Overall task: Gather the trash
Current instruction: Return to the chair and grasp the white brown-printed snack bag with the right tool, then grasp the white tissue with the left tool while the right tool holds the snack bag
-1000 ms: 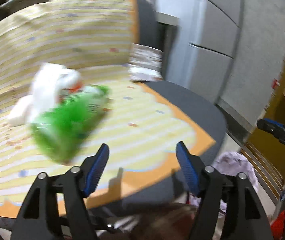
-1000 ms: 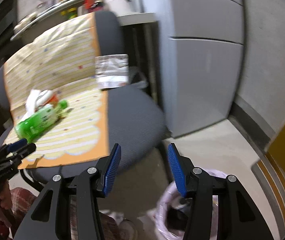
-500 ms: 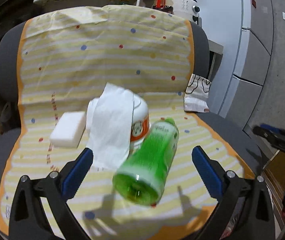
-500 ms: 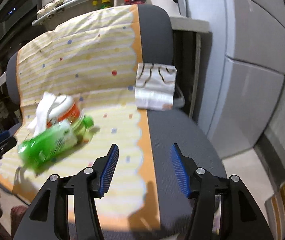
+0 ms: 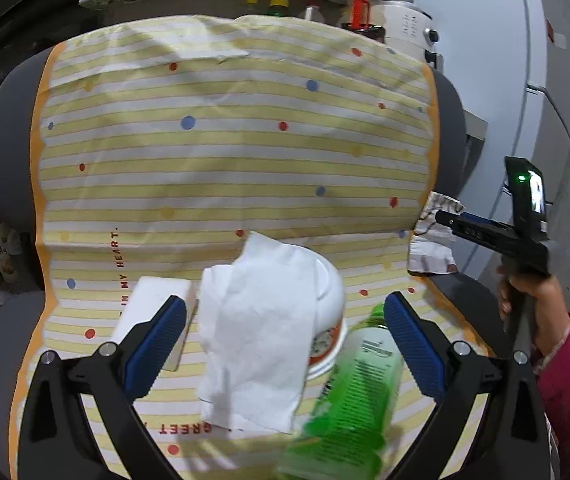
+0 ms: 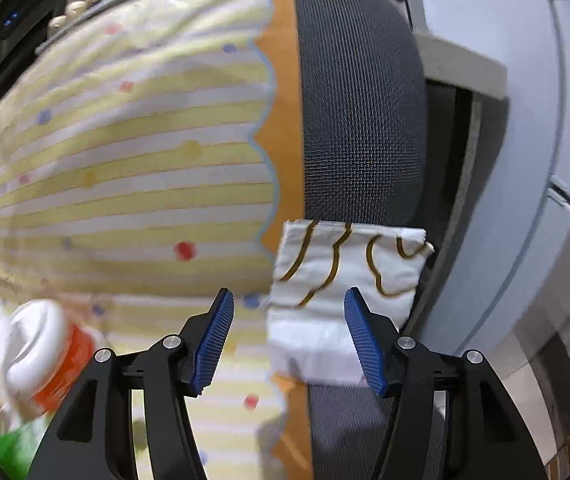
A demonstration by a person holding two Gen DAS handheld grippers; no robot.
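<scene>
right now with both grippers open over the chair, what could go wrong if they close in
1. The left gripper straddles a loose white tissue draped over a white and orange cup, with a green plastic bottle lying against it. Closing may pinch only tissue or set the bottle rolling.
2. The right gripper faces a white wrapper with brown squiggles leaning on the grey mesh chair back. It could snag or get pushed off the seat.

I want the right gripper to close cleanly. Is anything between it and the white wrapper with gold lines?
Nothing visible. The right gripper is open, and the wrapper leans against the chair back straight ahead.
</scene>
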